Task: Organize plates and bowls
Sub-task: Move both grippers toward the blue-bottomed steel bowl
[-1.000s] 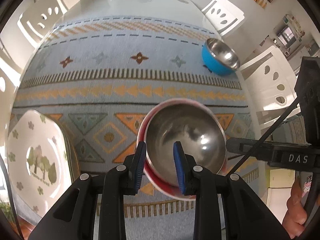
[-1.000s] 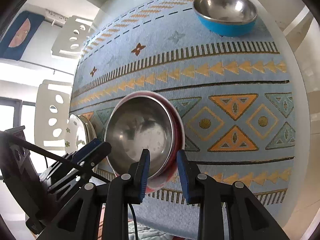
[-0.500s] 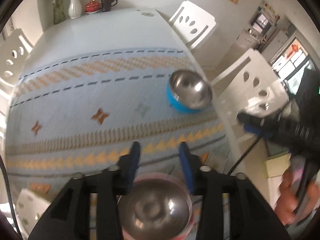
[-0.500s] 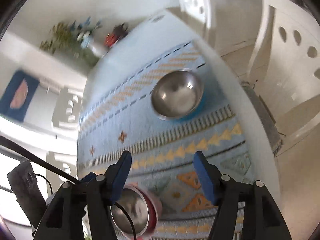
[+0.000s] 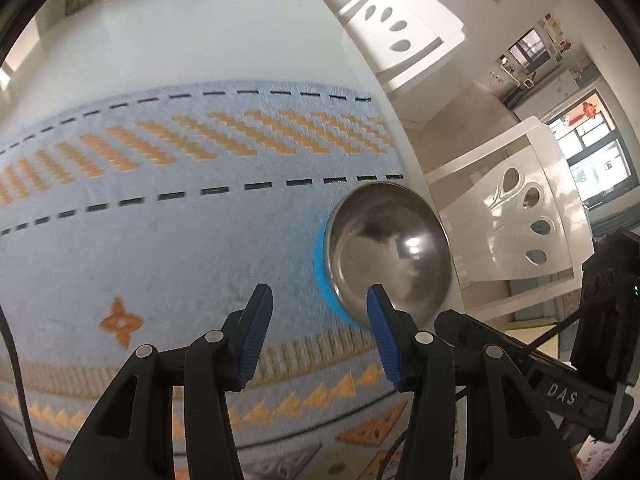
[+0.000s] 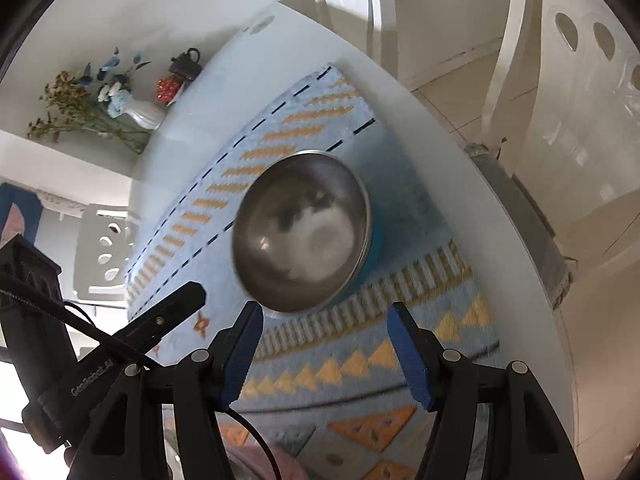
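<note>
Woven patterned runner on glossy white table, round steel blue-sided bowl, both tongs parted, empty.

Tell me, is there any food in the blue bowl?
Empty. The blue bowl stands upright on the patterned mat, and its shiny steel inside shows only reflections, nothing in it.

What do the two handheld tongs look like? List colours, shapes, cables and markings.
Both tongs, left and right, are black plastic with angular cut-out arms, silver pivot screws and ribbed blue pads. Thin black cables trail from each. White lettering runs along each body; the right one's reads "DAS" in the left wrist view.
</note>
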{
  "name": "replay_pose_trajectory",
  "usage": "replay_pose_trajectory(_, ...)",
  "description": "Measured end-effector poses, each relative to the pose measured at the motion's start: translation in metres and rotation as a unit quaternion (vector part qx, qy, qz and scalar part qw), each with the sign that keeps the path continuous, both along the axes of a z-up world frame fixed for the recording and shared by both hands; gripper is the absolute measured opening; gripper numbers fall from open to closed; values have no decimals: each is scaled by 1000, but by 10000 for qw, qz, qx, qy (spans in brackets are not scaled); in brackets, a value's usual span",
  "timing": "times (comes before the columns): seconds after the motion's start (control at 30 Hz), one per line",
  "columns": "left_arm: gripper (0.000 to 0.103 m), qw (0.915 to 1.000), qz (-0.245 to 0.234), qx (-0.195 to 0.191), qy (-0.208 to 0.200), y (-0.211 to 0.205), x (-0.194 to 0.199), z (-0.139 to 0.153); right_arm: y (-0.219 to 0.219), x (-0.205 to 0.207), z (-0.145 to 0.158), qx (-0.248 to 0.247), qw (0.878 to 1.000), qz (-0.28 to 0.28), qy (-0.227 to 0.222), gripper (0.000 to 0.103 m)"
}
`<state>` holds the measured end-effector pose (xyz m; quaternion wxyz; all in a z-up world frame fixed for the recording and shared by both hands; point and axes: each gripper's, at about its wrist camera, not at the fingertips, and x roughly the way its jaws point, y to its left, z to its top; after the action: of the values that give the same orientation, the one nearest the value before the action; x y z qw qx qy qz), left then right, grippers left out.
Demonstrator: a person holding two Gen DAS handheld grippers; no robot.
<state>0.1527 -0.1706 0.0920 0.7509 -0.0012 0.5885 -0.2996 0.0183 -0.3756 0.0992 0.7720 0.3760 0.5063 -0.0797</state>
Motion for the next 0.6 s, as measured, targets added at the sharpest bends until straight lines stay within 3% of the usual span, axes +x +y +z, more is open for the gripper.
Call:
replay_pose_trajectory(0.43, 42, 9992, -116, -130, 360, -24, 24, -38, -12, 27, -37, -99, 9997, 154, 166, 62)
replay_pose_trajectory(0.6, 39, 9983, -137, -201, 529, -28, 28, -48, -12, 31, -46, -91, 9995, 164, 261, 55)
